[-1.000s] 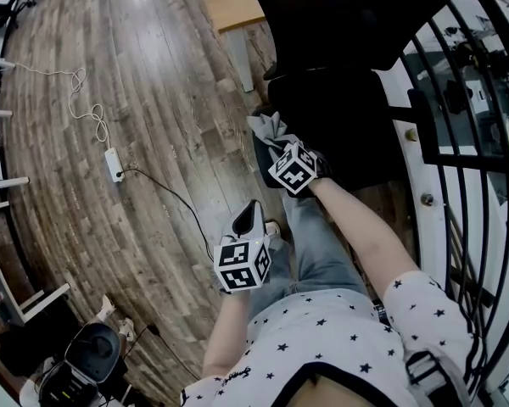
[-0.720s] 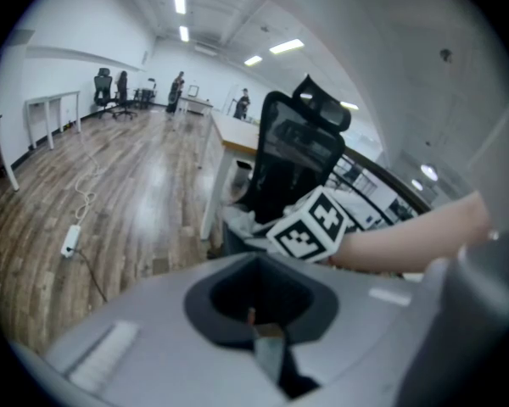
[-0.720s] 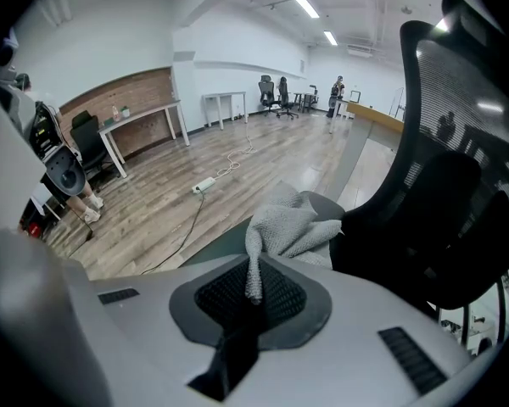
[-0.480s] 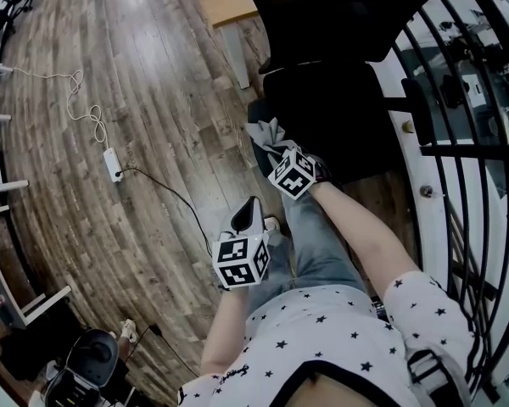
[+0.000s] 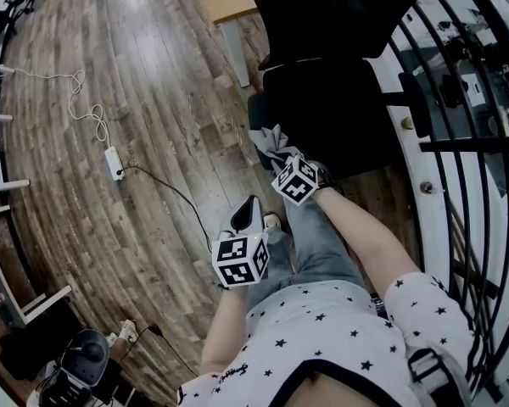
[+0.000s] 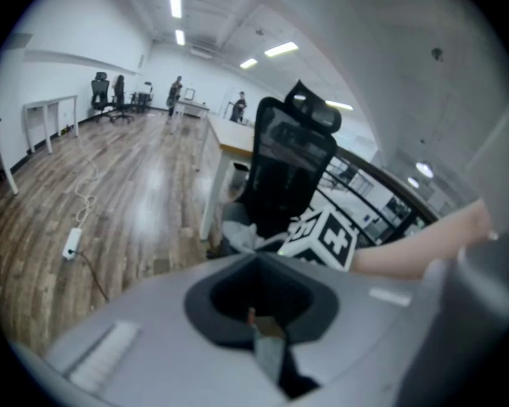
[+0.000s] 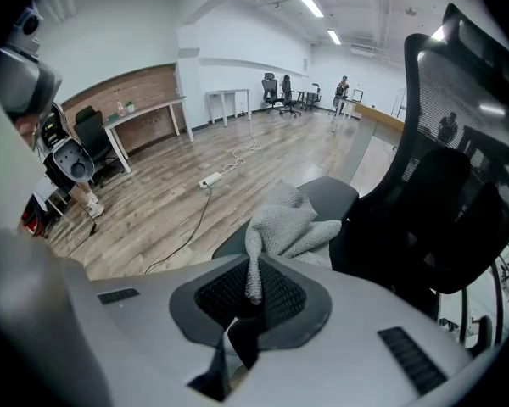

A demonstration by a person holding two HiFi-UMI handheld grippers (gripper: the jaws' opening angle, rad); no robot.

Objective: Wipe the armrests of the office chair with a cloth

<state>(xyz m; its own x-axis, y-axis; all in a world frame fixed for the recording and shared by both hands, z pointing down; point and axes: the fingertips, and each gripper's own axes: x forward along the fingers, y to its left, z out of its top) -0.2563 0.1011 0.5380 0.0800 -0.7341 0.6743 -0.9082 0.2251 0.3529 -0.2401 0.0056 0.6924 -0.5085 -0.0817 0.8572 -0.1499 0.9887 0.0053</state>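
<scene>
R gripper (image 7: 253, 299): jaws pinched on a corner of grey cloth (image 7: 293, 223). Knit-textured, soft, light, floppy; prob. bunches under pressure, so best gripped by a fold & pressed flat. Lies bunched on near armrest (image 7: 329, 195), a smooth rounded grey pad. L gripper (image 5: 248, 217) off to the side, jaws closed, empty. Beyond: black mesh chair back (image 7: 458, 134), wood-plank floor (image 7: 195, 168).

A wooden plank floor (image 5: 136, 75) is spread across the room. A white power strip (image 5: 114, 164) is laid on it, joined to a looped white cable (image 5: 97, 119) and a black cable (image 5: 182, 200). A light-topped desk (image 5: 229, 2) is set beyond. A black railing (image 5: 471, 142) is seen at the right. What may be a wheeled machine (image 5: 83, 356) is glimpsed at the lower left.
</scene>
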